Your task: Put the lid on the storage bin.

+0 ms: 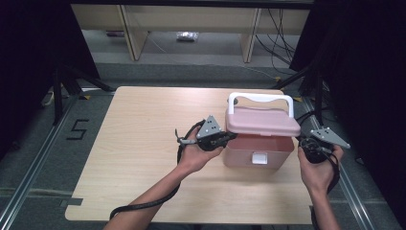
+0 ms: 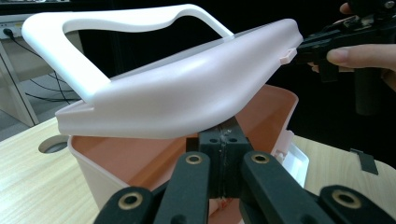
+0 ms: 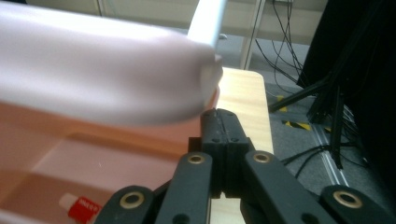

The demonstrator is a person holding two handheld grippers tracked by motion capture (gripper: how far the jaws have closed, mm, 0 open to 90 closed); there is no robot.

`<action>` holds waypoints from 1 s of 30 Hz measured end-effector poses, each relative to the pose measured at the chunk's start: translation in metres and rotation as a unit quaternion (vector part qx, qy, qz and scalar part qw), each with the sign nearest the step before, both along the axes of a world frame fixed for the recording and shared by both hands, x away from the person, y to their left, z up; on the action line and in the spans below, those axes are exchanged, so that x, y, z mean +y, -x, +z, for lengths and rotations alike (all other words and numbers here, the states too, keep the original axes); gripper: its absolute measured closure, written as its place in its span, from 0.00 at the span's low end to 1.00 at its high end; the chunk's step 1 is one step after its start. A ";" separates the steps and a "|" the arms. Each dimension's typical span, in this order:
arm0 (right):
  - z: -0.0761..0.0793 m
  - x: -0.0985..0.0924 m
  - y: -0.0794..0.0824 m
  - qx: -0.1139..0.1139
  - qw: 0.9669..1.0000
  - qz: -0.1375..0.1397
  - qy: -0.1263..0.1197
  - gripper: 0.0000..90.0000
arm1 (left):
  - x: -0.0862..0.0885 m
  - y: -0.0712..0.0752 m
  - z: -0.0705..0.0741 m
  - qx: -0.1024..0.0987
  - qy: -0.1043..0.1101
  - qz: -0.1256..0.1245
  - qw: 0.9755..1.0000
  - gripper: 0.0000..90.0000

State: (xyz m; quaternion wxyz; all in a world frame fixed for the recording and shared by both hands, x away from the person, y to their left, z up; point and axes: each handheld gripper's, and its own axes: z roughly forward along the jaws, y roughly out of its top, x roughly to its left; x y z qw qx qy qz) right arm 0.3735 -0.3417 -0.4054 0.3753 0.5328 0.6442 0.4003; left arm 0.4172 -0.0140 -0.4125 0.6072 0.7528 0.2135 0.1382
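Balancing loosely on shut jaws of the left gripper (image 1: 229, 136) and right gripper (image 1: 300, 142), the pink lid (image 1: 261, 122) above its box (image 1: 258, 152) on the counter (image 1: 143, 143) is judged likely to slip off.

Each hand carries a black two-jaw gripper. The left gripper (image 1: 221, 137) and the right gripper (image 1: 306, 143) each bear a grey three-cornered plate (image 1: 209, 127) on top, dotted with small dark holes or screws. A thick black cable (image 1: 143, 203) trails from the left gripper along the forearm; another black cable loops by the right hand (image 1: 317, 167). Both forearms are bare, with no sleeves in sight. In the gripper views the jaws are matte black blocks, carried on black link arms with brass-coloured pivot rings (image 2: 194, 159). Small screw holes sit in the faces of the jaw blocks.
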 end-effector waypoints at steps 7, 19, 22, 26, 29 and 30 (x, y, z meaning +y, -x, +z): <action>-0.005 -0.012 0.017 0.002 1.000 -0.016 -0.005 1.00 | 0.000 0.002 -0.005 0.004 -0.007 -0.002 1.000 1.00; -0.015 -0.014 0.037 0.001 1.000 -0.025 -0.015 1.00 | -0.001 0.008 -0.014 0.012 -0.018 -0.009 1.000 1.00; -0.016 -0.011 0.039 0.007 1.000 -0.025 -0.019 1.00 | 0.001 0.010 -0.016 0.015 -0.020 -0.009 1.000 1.00; -0.016 -0.011 0.040 -0.002 1.000 -0.020 -0.016 1.00 | 0.003 0.013 -0.018 0.017 -0.021 -0.011 1.000 1.00; -0.017 -0.010 0.041 0.005 1.000 -0.015 -0.019 1.00 | 0.004 0.016 -0.019 0.020 -0.022 -0.011 1.000 1.00; -0.017 -0.010 0.041 0.005 1.000 -0.013 -0.017 1.00 | 0.005 0.017 -0.019 0.020 -0.021 -0.011 1.000 1.00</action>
